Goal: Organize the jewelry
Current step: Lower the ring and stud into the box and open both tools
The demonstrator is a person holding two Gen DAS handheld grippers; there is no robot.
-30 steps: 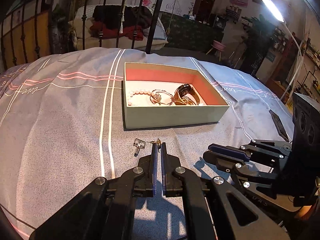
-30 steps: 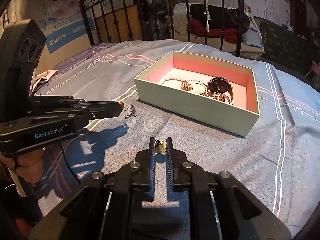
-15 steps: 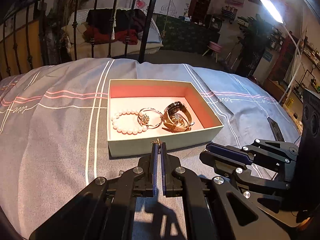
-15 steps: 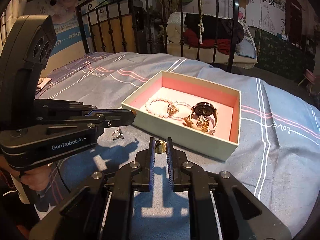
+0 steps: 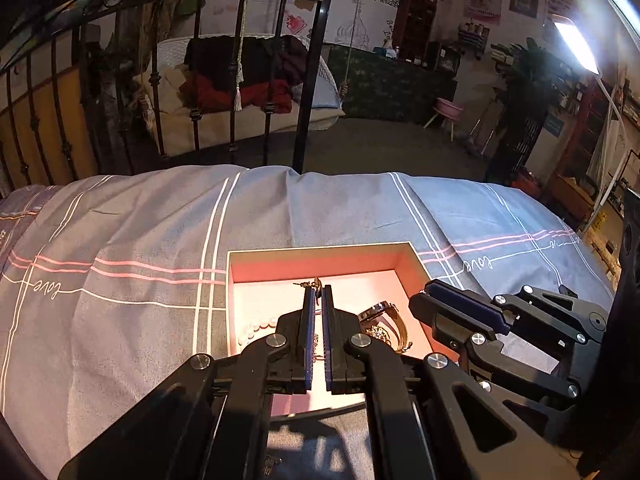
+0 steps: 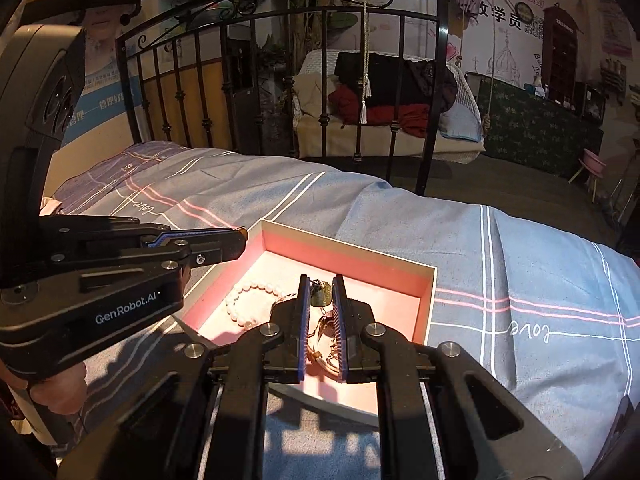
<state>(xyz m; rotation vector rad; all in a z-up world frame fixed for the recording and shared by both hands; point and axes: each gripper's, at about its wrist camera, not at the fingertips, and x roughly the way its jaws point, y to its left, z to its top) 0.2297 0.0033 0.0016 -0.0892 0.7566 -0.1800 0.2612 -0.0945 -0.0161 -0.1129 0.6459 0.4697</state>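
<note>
An open box [image 5: 320, 254] with a pink lining lies on the bed; it also shows in the right wrist view [image 6: 352, 242]. Inside lie a pearl bracelet [image 6: 244, 300] and a watch [image 5: 386, 314]. My left gripper [image 5: 317, 289] is shut on a small gold earring [image 5: 310, 283] and holds it over the box. My right gripper [image 6: 321, 280] is shut on a gold pendant earring [image 6: 322, 294], also over the box. A silver earring [image 5: 272, 464] lies on the sheet under the left gripper, mostly hidden.
The bed is covered by a grey-blue sheet [image 5: 140, 240] with white and pink stripes. A black iron bedframe [image 5: 308, 80] stands at the far edge. Each gripper shows in the other's view, close alongside over the box.
Both grippers have moved forward from the sheet in front of the box to over its inside, each carrying its earring. The silver earring stayed on the sheet.
</note>
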